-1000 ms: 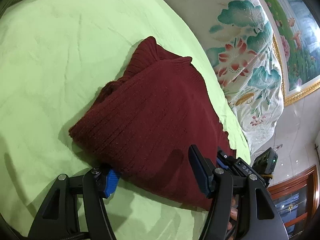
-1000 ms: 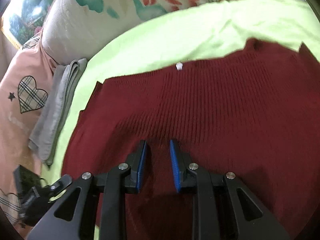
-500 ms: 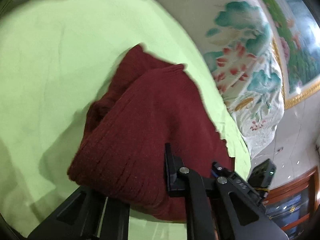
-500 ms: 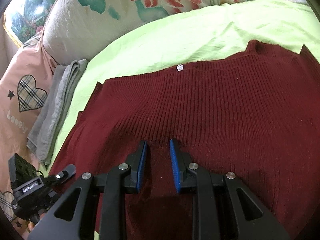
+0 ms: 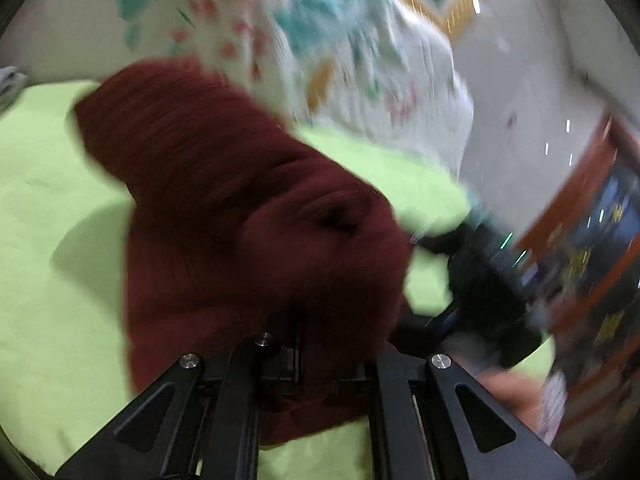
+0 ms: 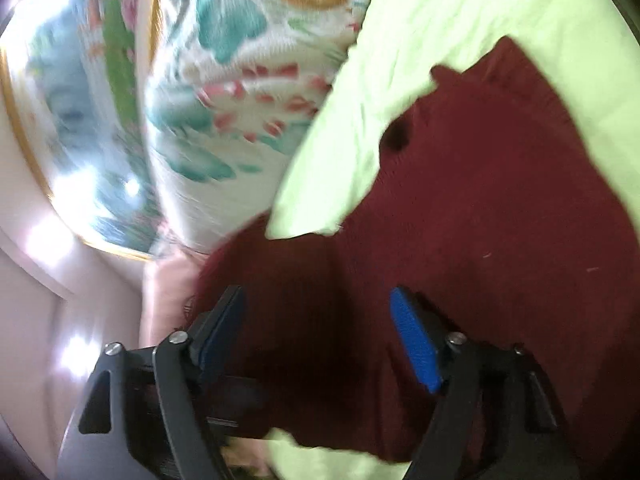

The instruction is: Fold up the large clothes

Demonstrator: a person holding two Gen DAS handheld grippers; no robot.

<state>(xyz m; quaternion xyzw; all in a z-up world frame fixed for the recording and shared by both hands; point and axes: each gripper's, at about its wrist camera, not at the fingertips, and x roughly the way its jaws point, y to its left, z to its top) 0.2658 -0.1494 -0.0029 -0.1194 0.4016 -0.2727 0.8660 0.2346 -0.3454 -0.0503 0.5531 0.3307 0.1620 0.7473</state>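
My left fingers [image 5: 320,344] pinch the sweater [image 5: 248,216]; my right fingers [image 6: 320,340] are wide. It could slip and unfold.

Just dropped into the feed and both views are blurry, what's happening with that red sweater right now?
A person with two handheld grippers is folding a dark red ribbed knit sweater on a lime green bedsheet. The left gripper has sweater fabric bunched between its fingers and lifted off the sheet. The right gripper is open, its blue pads over the sweater. Floral bedding lies behind.
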